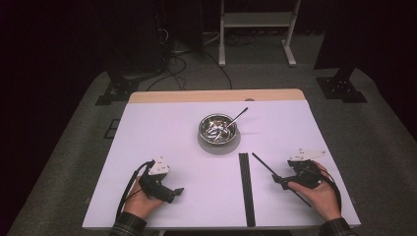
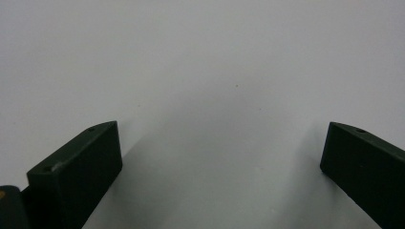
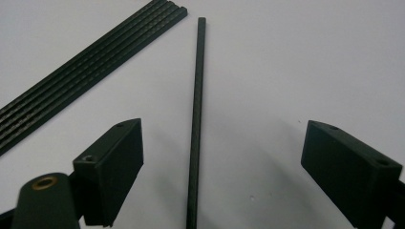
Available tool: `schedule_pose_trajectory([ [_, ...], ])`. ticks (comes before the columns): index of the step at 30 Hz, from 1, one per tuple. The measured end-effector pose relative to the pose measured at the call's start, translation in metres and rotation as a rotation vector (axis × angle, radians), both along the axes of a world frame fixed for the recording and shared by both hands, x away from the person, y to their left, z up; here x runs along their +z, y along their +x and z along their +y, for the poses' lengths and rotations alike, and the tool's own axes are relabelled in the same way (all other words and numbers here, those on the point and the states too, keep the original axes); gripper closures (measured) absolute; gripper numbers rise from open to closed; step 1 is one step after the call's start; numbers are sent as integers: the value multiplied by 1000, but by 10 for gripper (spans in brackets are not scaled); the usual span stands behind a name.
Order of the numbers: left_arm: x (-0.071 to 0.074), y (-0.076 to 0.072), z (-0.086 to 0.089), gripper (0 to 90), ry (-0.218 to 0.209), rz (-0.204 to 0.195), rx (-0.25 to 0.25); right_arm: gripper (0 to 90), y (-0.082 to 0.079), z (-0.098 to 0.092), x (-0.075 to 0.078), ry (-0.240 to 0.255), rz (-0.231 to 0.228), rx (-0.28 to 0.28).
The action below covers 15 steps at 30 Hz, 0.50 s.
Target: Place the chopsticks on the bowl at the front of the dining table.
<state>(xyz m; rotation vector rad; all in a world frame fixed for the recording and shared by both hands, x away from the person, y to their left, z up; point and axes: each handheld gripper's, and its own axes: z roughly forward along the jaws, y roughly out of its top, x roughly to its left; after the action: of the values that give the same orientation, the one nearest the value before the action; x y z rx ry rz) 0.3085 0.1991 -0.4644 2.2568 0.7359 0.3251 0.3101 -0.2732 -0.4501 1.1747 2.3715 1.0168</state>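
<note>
A shiny metal bowl [image 1: 218, 129] stands near the middle of the white tabletop [image 1: 162, 132], toward its far half. A metal spoon [image 1: 236, 118] leans in it, the handle rising over the far right rim and pointing away from the person; the bowl's inside shows bright reflections, and whether anything else lies in it is too small to tell. No brand, label or writing can be read on any of the things.

In front of the bowl, a bundle of black rods [image 1: 246, 188] lies flat, packed side by side and running straight toward the person's edge of the tabletop. In the right gripper view the bundle [image 3: 90, 67] shows as several ribbed strips touching one another.

A single black rod [image 1: 270, 169] lies apart from the bundle, just to its right and slanted. The right hand-held gripper [image 1: 281, 181] rests low over this rod's near part, jaws spread wide; in the right gripper view the rod [image 3: 197, 119] runs between the two jaws, touching neither.

The left hand-held gripper [image 1: 178, 191] sits on the near left of the tabletop, well apart from bowl and rods, jaws likewise wide apart over bare white surface [image 2: 215, 71]
</note>
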Motion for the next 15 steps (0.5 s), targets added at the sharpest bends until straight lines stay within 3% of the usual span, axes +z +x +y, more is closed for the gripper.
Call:
schedule_pose_trajectory([
  [15, 0, 0, 0, 0, 0, 0, 0, 126, 4, 23, -8, -76, 12, 35],
])
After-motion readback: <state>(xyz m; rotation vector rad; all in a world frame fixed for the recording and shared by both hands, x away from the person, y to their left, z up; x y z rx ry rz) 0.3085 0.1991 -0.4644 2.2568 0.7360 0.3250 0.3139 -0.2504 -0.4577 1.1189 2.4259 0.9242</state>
